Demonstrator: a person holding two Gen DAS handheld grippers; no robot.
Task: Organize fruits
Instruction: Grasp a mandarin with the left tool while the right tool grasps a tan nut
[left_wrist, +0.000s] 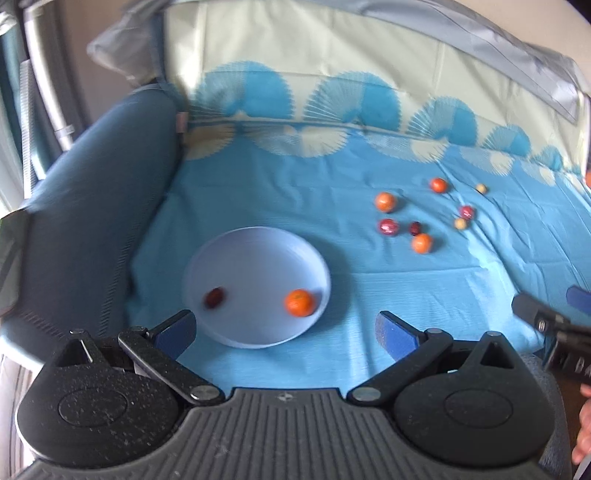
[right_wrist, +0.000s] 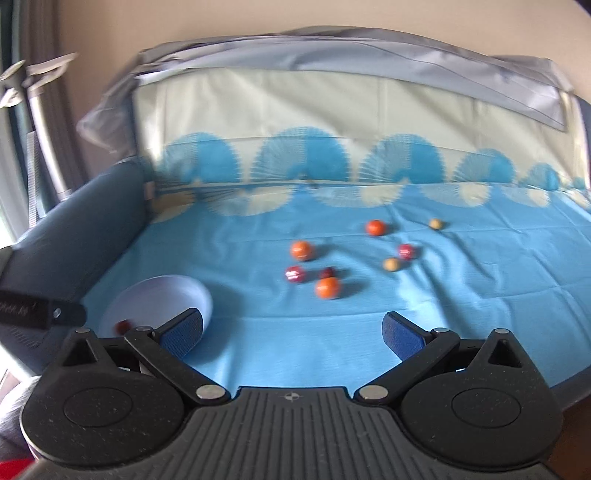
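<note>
1. While your left gripper (left_wrist: 286, 328) hangs over the near rim of the plate, its jaws are spread wide and hold nothing; the blue, finely ribbed pads (left_wrist: 177, 330) touch no fruit.
2. Your right gripper (right_wrist: 293, 330) is likewise released, jaws wide apart and bare, with the blue cloth showing between them.
3. You have a pale lilac plate (left_wrist: 236, 254), round, smooth and shallow, at lower centre of the left view; in the right view only part of it shows at lower left, behind the left finger.
4. On the plate lie a bright mandarin (left_wrist: 299, 302), round with a dimpled skin, at its right side, and a small dark red fruit (left_wrist: 214, 297), blurred, at its left side, the two well apart.
5. Further out, right of centre, loose fruit sit on the cloth: three orange ones (right_wrist: 327, 288), two shiny magenta balls (right_wrist: 294, 274), one dark red piece (right_wrist: 327, 273) and two small tan balls (right_wrist: 391, 264).
6. Your tablecloth (right_wrist: 332, 339) is thin, creased, sky blue, with fan prints along its far edge.
7. A padded dark blue cushion (left_wrist: 99, 192) curves along the left.
</note>
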